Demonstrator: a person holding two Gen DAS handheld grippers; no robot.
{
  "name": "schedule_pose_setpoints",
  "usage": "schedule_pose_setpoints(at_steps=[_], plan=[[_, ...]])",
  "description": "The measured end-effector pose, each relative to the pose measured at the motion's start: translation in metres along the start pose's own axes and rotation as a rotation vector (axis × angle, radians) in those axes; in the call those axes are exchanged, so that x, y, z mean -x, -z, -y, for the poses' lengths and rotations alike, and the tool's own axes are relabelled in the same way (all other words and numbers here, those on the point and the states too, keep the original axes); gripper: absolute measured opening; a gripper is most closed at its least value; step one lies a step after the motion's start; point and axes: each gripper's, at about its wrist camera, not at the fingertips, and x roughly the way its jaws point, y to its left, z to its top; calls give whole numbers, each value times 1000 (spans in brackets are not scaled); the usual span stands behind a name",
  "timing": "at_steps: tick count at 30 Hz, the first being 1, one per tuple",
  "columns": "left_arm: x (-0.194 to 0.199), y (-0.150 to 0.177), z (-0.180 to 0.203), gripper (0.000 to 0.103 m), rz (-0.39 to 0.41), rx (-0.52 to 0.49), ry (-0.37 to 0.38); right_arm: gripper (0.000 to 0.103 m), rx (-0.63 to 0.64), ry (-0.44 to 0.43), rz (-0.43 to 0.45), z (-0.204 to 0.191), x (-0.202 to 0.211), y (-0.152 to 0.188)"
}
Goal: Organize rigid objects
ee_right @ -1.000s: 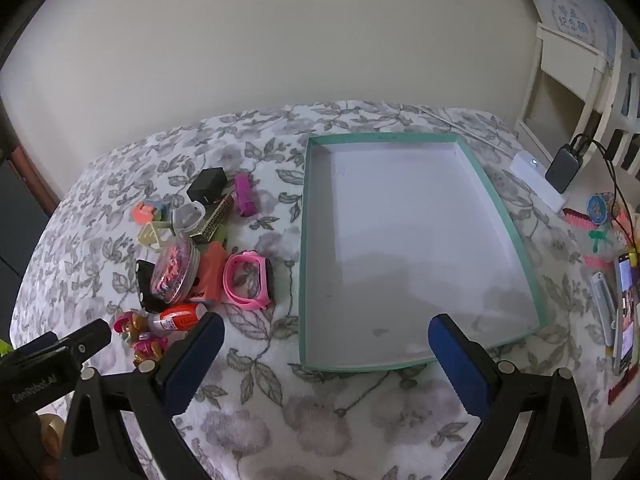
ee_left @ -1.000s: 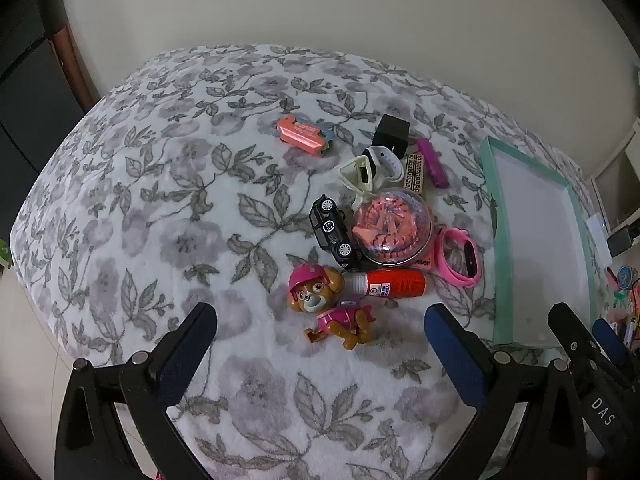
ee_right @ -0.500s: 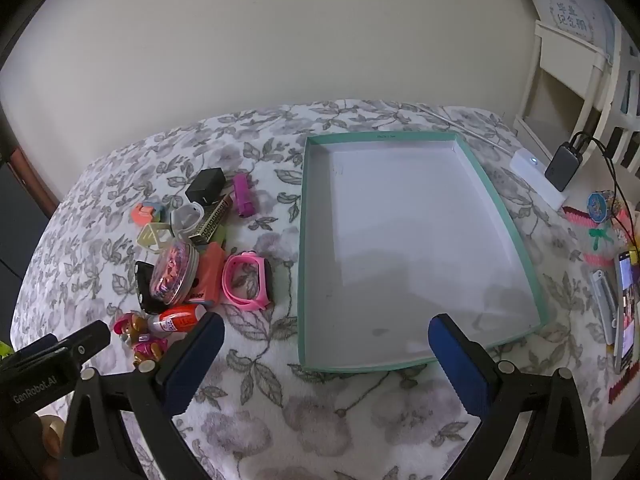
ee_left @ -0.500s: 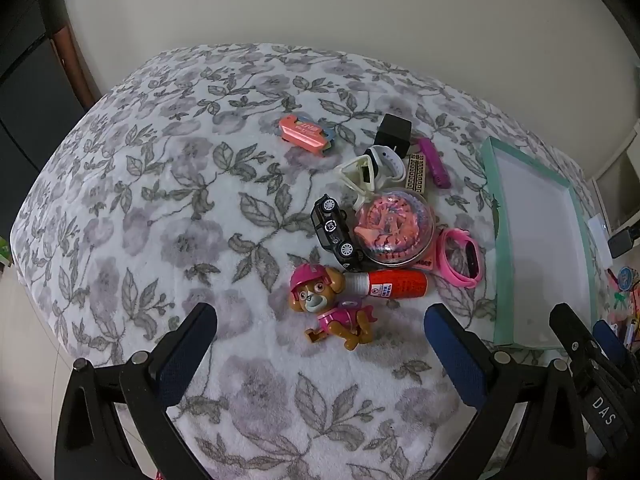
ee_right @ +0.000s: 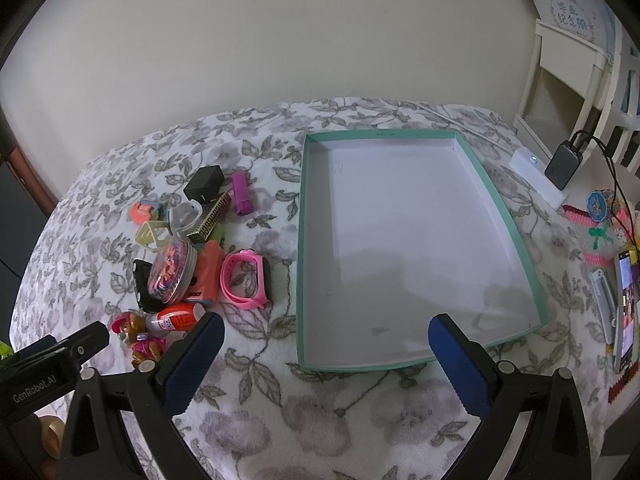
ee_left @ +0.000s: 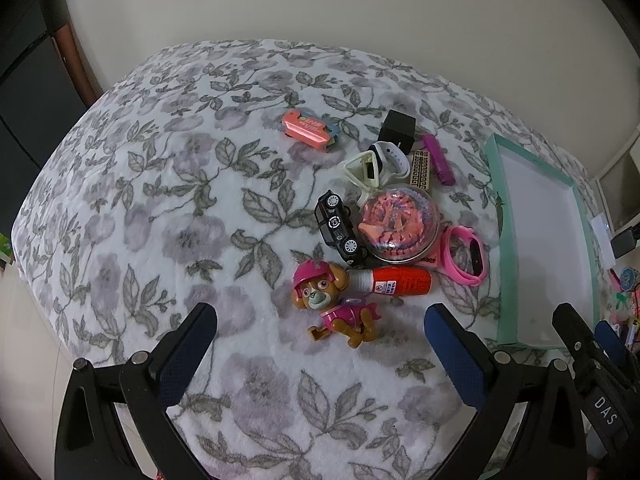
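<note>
left claw: left gripper [ee_left: 320, 336] jaws spread wide, holding nothing, hovering over floral fleece blanket [ee_left: 160, 220]
right claw: right gripper [ee_right: 322, 338] jaws spread wide too, empty, hanging over near rim of box lid
nearest target: pink-and-brown plastic puppy figure [ee_left: 334, 304], dead ahead at 12 o'clock of left claw, just beyond fingertip line, lying on its back, long axis running about 11 to 5 o'clock, head toward 11
next out: red-and-white glue tube [ee_left: 394, 282], touching puppy's head side, at 1 o'clock, long axis near 9 to 3 o'clock, cap toward 9
mid pile: black toy car [ee_left: 340, 226] at 12 o'clock, tipped on its side, axis 11 to 5; clear round dome case of pink clips [ee_left: 398, 226] just beside it at 1 o'clock; pink silicone wristband [ee_left: 466, 254] at 2 o'clock
far pile: cream triangular plastic frame [ee_left: 362, 170], white watch band [ee_left: 390, 156], black cube charger [ee_left: 397, 128], purple lighter [ee_left: 439, 159], salmon flat card tool [ee_left: 310, 130] apart at 11 o'clock
destination: shallow teal-rimmed white box lid [ee_right: 306, 240], nothing inside, at 12 o'clock of right claw, at 2 to 3 o'clock of left claw
nearer arm: left, judged; pile sits at 9 to 10 o'clock of right claw, well apart
key relation: puppy centred between left jaws; probably a short drop forward, wrist turned to pinch across the body, then a carry toward 3 o'clock into the lid
</note>
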Motion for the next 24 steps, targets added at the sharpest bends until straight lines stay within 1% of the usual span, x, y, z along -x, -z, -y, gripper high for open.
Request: schedule_pose_setpoints(at_steps=[8,24], plan=[[-3,0,0,103,-12,3,-7,103,-1,0,-2,0,0,-1],[-3,0,0,103,-13,3,-7,103,-3,-1,-5,-1,-1,-1]])
